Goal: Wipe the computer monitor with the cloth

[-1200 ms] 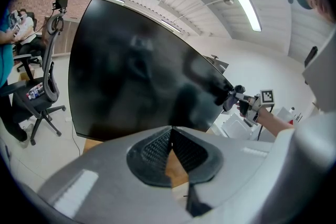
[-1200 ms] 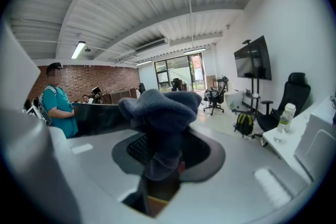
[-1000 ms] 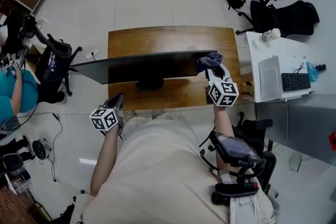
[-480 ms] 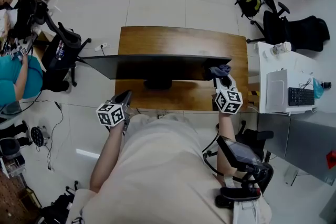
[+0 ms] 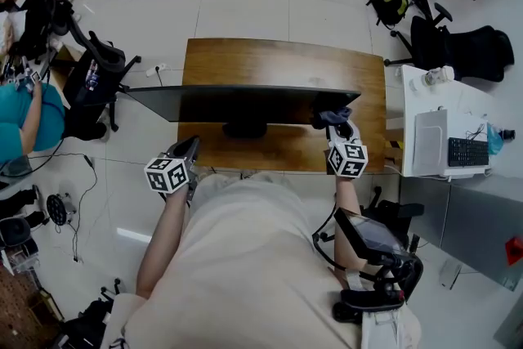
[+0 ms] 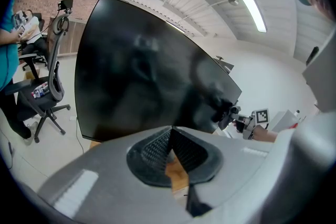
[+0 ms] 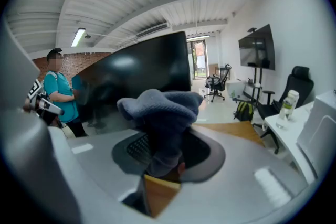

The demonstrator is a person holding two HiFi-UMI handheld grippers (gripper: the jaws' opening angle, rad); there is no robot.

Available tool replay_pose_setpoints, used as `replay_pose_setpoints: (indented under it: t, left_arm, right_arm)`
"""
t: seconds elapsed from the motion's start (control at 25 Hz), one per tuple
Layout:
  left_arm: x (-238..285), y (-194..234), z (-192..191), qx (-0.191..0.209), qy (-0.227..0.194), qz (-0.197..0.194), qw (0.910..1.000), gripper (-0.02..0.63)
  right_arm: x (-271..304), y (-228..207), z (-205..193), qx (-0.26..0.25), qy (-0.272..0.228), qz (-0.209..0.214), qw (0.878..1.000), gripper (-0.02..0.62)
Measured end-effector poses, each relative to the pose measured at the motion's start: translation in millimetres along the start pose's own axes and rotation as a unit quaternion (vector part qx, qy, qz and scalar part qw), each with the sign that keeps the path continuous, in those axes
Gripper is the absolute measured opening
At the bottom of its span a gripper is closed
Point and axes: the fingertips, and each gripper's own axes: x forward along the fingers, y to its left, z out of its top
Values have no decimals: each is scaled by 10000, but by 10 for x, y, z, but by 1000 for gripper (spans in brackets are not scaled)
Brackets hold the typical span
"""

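**Cloth at the monitor's right end, wipe under way**

Nearest us, the left claw (image 5: 189,146) hung by the near-left corner of the desk (image 5: 278,61). Its jaws were drawn together with nothing between them. In its own view the pads met at their tips, and only a wedge of wood showed behind them. It touched nothing.

The right claw (image 5: 338,130) was clamped on the cloth (image 7: 160,107), a grey-blue bundle that bulged above the jaws. In the head view the cloth sat at the right end of the monitor (image 5: 245,104), on the screen side. Whether it was pressed to the glass or hung just short of it, we could not tell.

The monitor stood upright on its foot near the middle of the desk, with its dark, unlit screen facing us. Beyond lay pale tiled floor, and off to the right a black chair (image 5: 462,41).

We judged the wiping itself to be the step in hand, at the right end, with most of the screen left to cover. The next move called for the cloth to be laid flat on the glass and drawn leftward in an even stroke. The pressure would have to be light, since a panel on a single foot could rock or turn. The empty left claw was placed to steady the far edge if needed.
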Motion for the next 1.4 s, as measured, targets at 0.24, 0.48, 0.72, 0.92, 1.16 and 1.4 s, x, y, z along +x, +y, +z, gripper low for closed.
replay_pose_setpoints:
  t: [0.24,0.48,0.72,0.92,1.16,1.4]
  left_arm:
    - [18,42,30,2,43,28,10000,-3]
    - [32,32,26,10,84,56,9999,-3]
    - [5,62,26,-1,97,93,9999,-3]
    - [-3,85,-14,-27,105,123,9999,-3]
    - [-5,87,-53,-52,116,131,9998,-2]
    - [-24,139,-69,-60,131,177,9997,-2]
  right_arm:
    - [116,-15,-294,-58,221,-10,9997,118]
    - [201,-77,-599,-200,527,-21,9984,118]
    - [281,-111,-832,-225,792,-68,9966,118]
    - [320,-145,-960,-148,924,-75,9956,118]
    - [356,-172,-1078,-118,1066,-64,9942,119]
    - [417,-180,-1240,-126,1259,-75,9919,120]
